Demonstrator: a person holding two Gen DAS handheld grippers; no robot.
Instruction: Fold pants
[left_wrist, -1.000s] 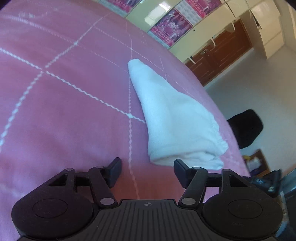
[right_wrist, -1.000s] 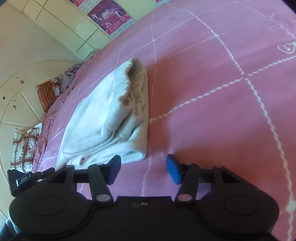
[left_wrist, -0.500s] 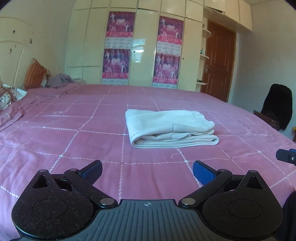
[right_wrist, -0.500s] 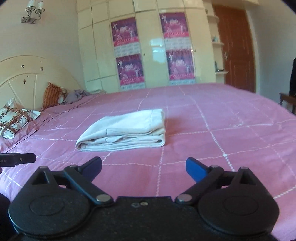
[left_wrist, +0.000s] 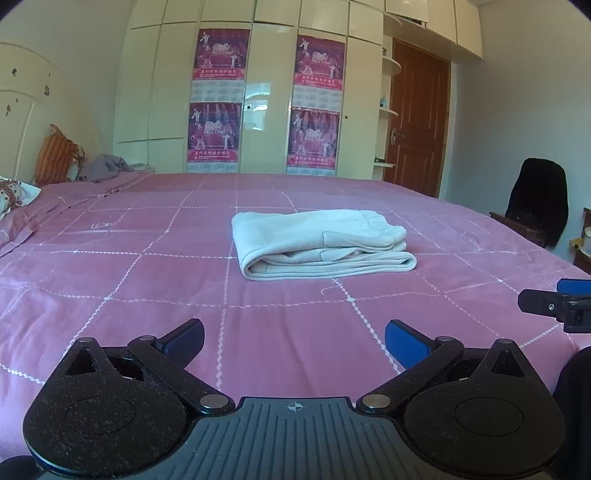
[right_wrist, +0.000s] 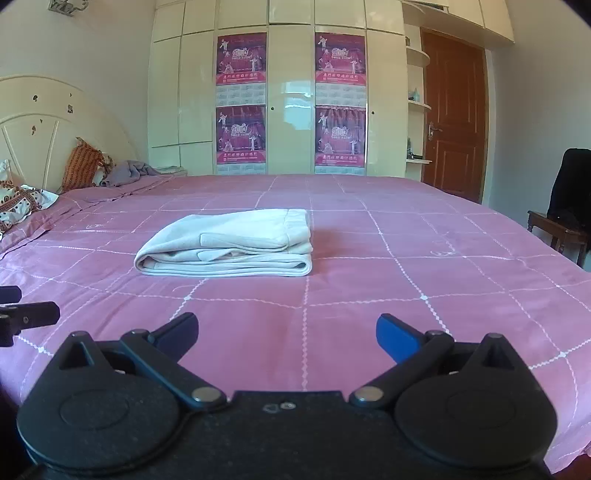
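Note:
The white pants (left_wrist: 321, 245) lie folded in a compact stack in the middle of the pink bed (left_wrist: 147, 280); they also show in the right wrist view (right_wrist: 229, 243). My left gripper (left_wrist: 294, 341) is open and empty, held level well short of the pants. My right gripper (right_wrist: 287, 334) is open and empty, also well back from them. The right gripper's finger shows at the right edge of the left wrist view (left_wrist: 554, 302). The left gripper's finger shows at the left edge of the right wrist view (right_wrist: 26, 314).
A cream wardrobe with pink posters (left_wrist: 218, 99) stands behind the bed. A brown door (left_wrist: 417, 122) is at the back right. A chair with a black garment (left_wrist: 535, 206) stands at the right. Pillows and a grey cloth (right_wrist: 88, 170) lie by the headboard.
Both grippers have pulled back from right above the pants and tilted up to level. Their jaws have opened wider. The folded pants have not moved.

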